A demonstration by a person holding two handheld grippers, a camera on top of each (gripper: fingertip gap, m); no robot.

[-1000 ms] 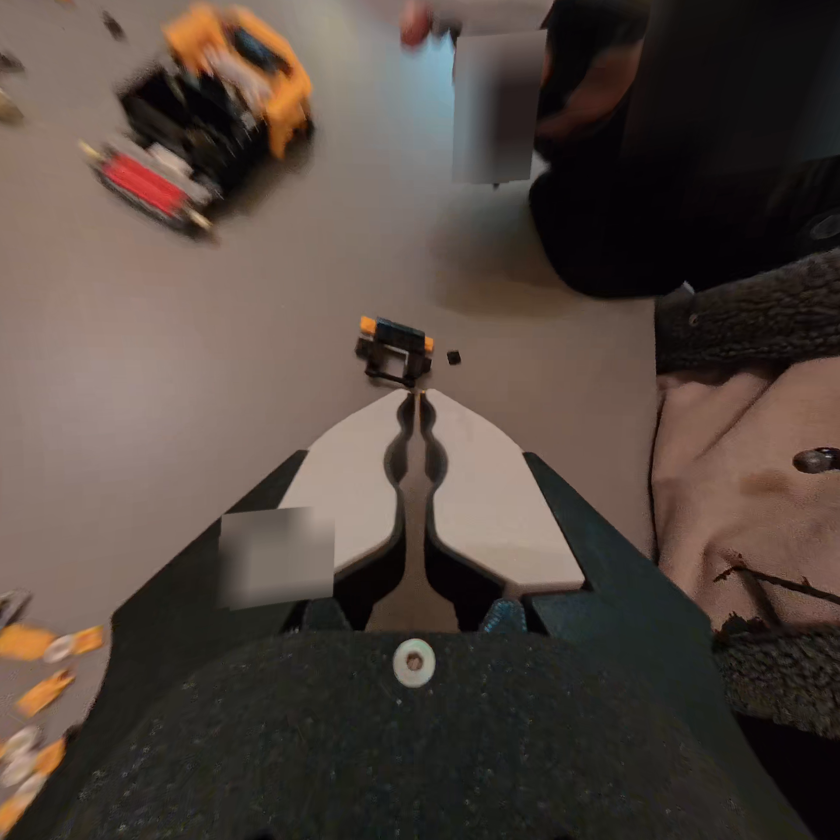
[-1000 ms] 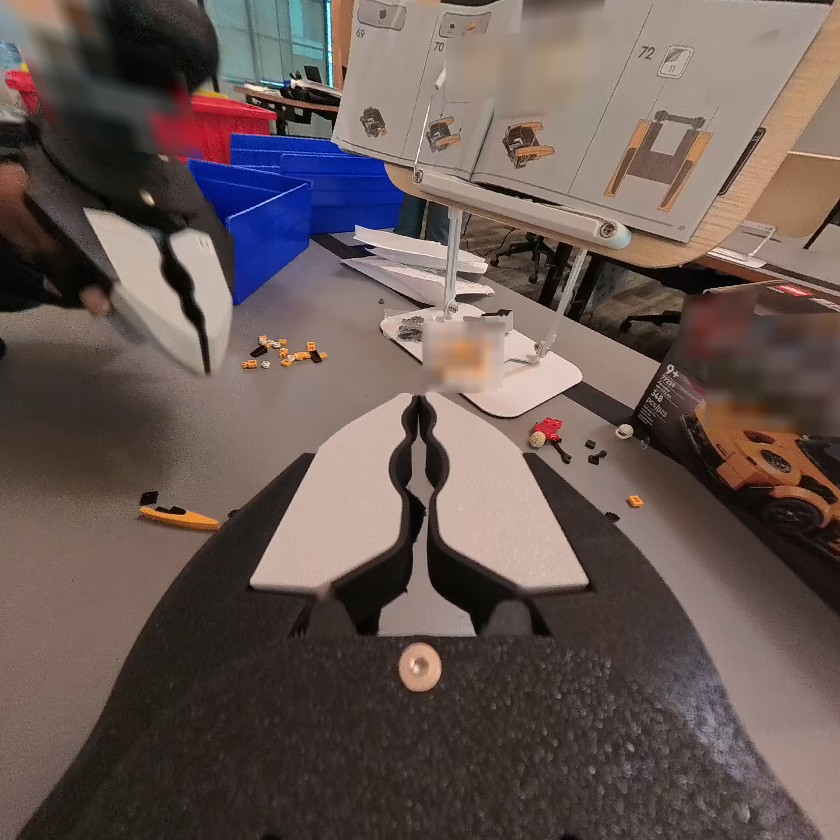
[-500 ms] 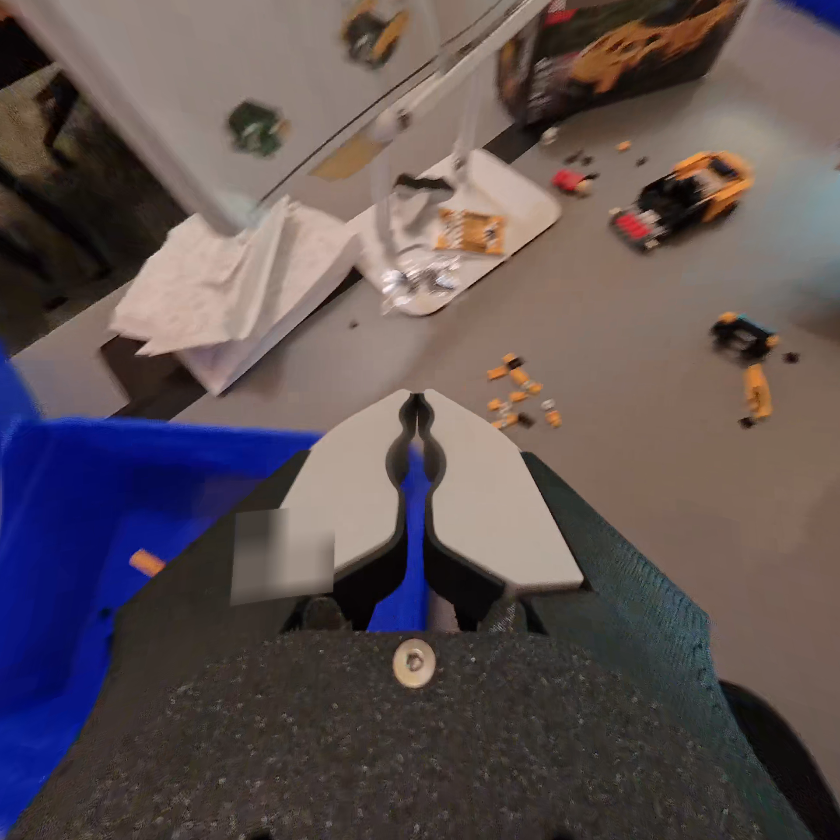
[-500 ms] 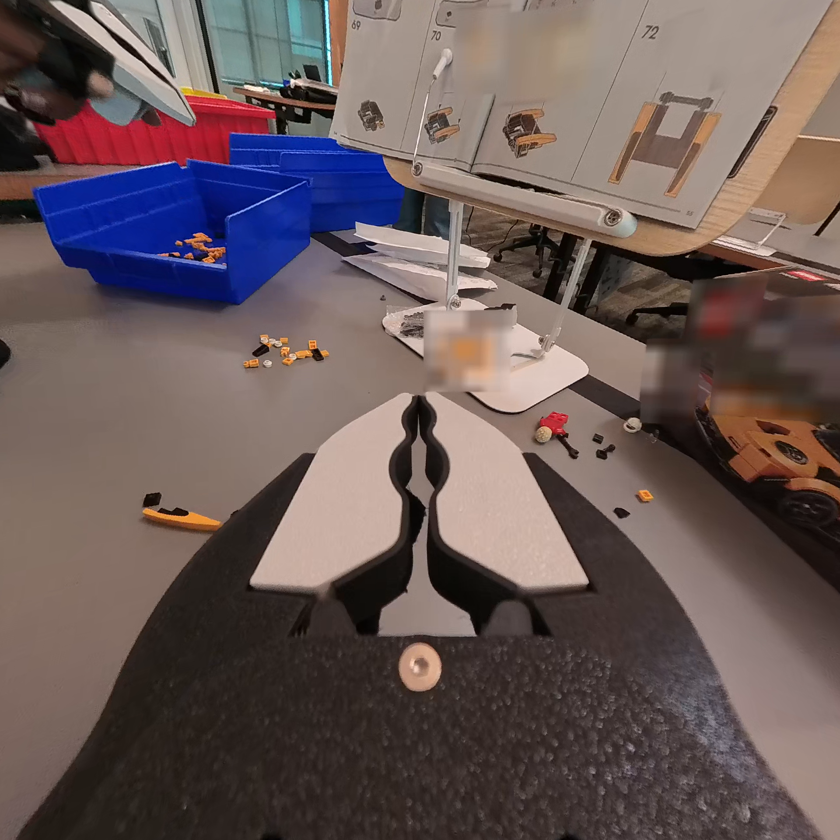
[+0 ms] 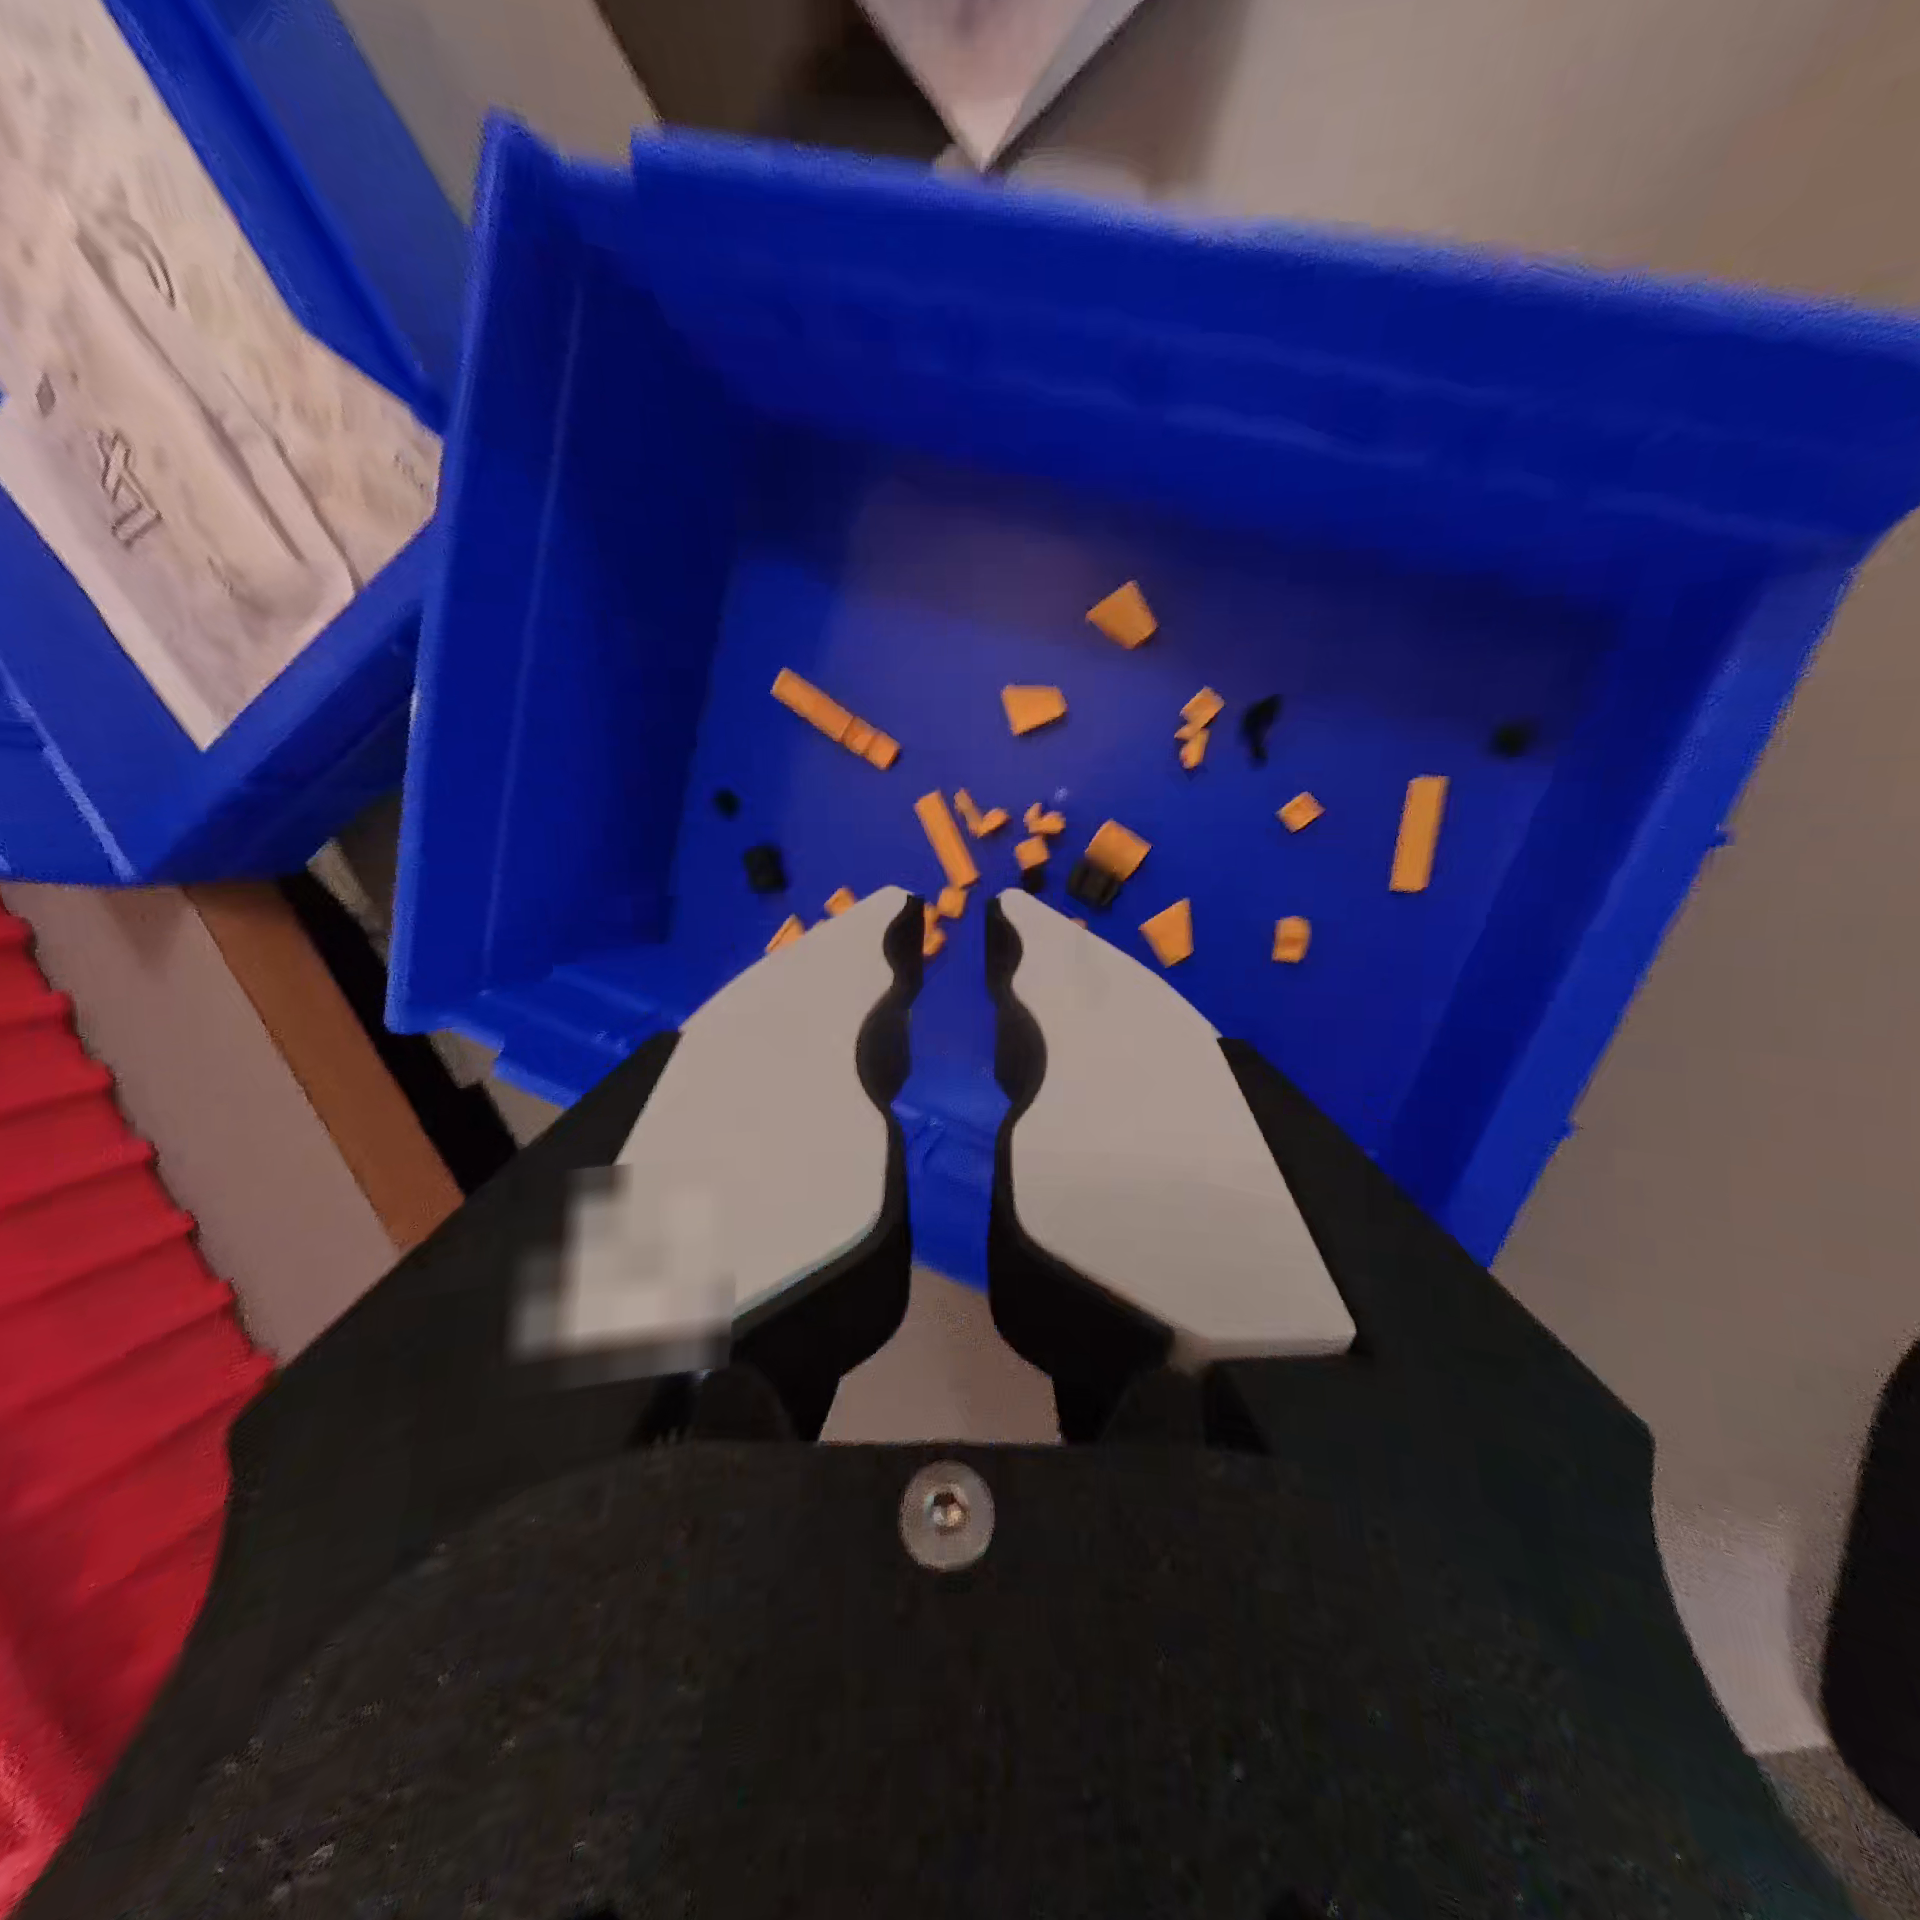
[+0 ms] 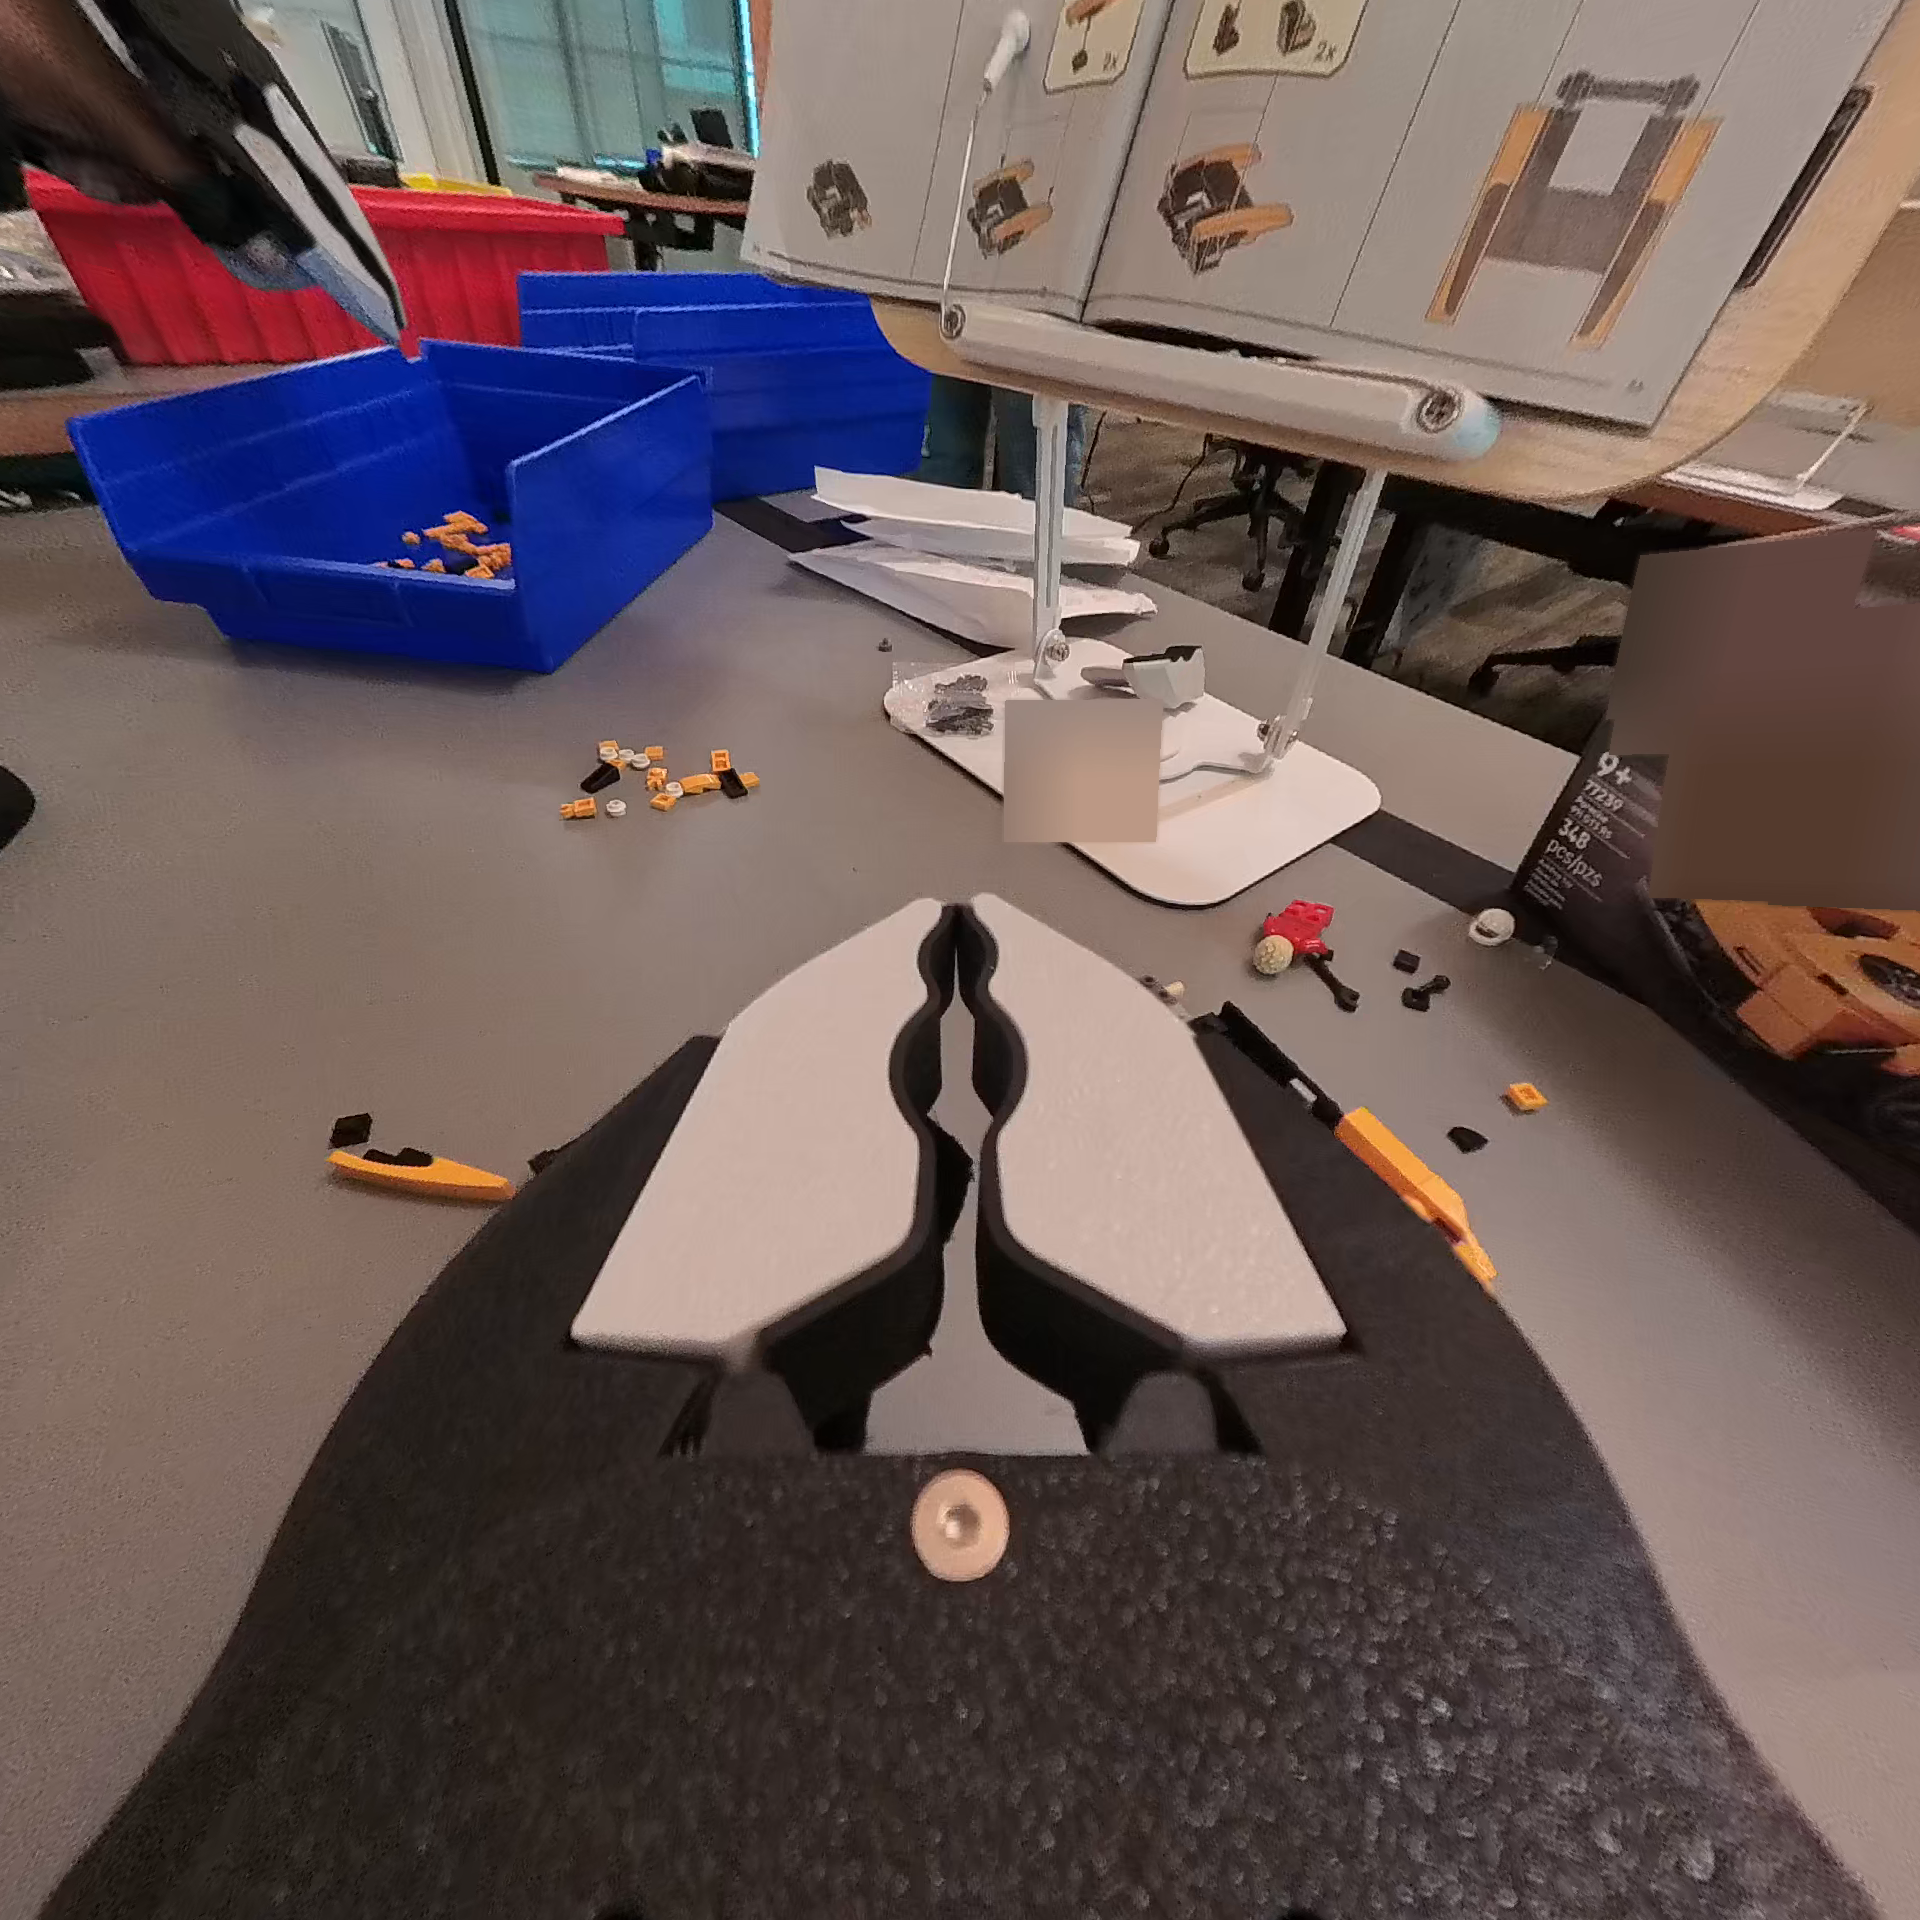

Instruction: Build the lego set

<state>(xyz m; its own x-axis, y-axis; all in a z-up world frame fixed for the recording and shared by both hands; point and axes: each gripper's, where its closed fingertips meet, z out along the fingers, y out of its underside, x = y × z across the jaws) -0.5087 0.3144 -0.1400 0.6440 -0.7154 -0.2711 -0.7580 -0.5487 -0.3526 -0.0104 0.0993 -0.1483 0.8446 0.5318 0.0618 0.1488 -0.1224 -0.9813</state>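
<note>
- Right wrist view, lower centre: the right gripper [image 6: 956,909] sits low over the grey table [image 6: 260,935], its tips pressed together with nothing between them.
- Just left of it lies a long orange wedge piece [image 6: 421,1172] with small black bits beside it; at its right edge an orange and black strip [image 6: 1392,1164] pokes out from behind the gripper body.
- Mid frame, a small scatter of orange, black and grey pieces [image 6: 660,779] lies on the table, and right of centre a red piece [image 6: 1299,923] rests near the white base of the instruction stand [image 6: 1236,842].
- Right edge: the lego box [image 6: 1766,997] stands on the table.
- Upper left: the blue bin [image 6: 582,540] holds loose orange pieces, with the left gripper [image 6: 390,317] held above it.
- Left wrist view: the left gripper [image 5: 948,906] points down into the blue bin [image 5: 582,623], jaws a narrow gap apart and holding nothing, over loose orange and black pieces [image 5: 1039,831].
- Far left: a red bin [image 6: 457,260].
</note>
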